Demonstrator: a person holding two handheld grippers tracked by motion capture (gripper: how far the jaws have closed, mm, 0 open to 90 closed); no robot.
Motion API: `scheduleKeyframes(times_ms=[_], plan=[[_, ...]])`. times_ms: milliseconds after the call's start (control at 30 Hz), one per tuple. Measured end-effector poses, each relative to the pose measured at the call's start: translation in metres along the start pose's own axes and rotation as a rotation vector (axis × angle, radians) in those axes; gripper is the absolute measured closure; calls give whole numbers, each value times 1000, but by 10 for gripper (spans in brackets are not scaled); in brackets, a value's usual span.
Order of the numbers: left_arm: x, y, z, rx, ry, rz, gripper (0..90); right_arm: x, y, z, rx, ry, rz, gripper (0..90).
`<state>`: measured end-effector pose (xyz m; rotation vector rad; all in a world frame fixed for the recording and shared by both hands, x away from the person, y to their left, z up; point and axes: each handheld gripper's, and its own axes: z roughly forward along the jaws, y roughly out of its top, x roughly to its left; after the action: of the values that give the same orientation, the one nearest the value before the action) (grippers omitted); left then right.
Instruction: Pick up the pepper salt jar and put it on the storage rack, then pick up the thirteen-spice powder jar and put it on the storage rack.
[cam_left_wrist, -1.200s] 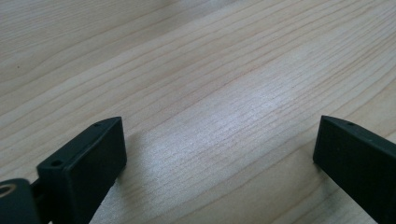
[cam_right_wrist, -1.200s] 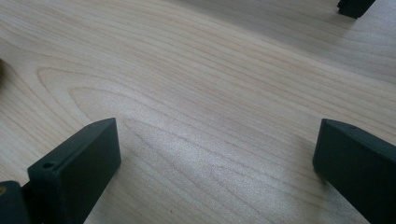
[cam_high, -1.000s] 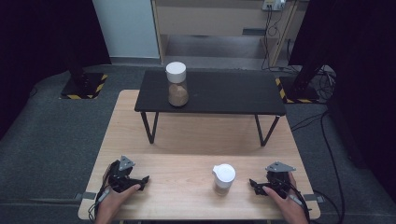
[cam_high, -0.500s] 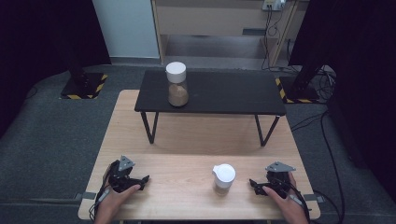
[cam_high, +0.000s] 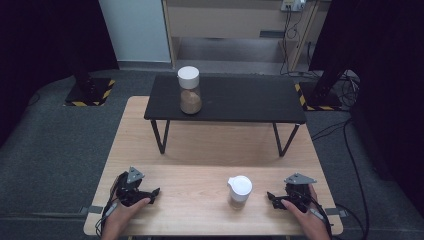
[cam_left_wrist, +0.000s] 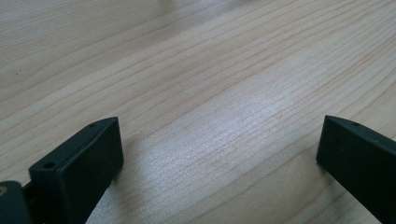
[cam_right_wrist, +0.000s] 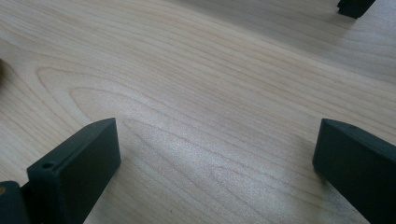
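A clear jar (cam_high: 190, 91) with a white lid and brown contents stands on the left part of a low black table (cam_high: 240, 102). A small white lidded jar (cam_high: 239, 190) sits on the wooden table (cam_high: 200, 145) near its front edge. My left gripper (cam_high: 152, 192) rests at the front left, open, with bare wood between its jaws (cam_left_wrist: 219, 140). My right gripper (cam_high: 271, 199) rests at the front right, just right of the small jar, also open over bare wood (cam_right_wrist: 215, 144).
The black table stands on thin legs (cam_high: 159, 137) across the far half of the wooden table; one foot (cam_right_wrist: 355, 7) appears in the right gripper view. Grey floor surrounds the table, with cables (cam_high: 345, 130) at the right.
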<state>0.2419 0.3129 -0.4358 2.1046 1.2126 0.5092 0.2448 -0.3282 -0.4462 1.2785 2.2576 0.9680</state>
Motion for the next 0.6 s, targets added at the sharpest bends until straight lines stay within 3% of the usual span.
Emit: scheduleKeyframes(times_ms=[233,400,600], plan=[[0,0,0,0,0,0,0,0,0,0,0,1,2,17],[0,0,0,0,-2,1,0,-4,-2,-5,-19,39,19,37],[1,0,0,0,-4,4,0,-4,0,-10,-37,64,-4,56]])
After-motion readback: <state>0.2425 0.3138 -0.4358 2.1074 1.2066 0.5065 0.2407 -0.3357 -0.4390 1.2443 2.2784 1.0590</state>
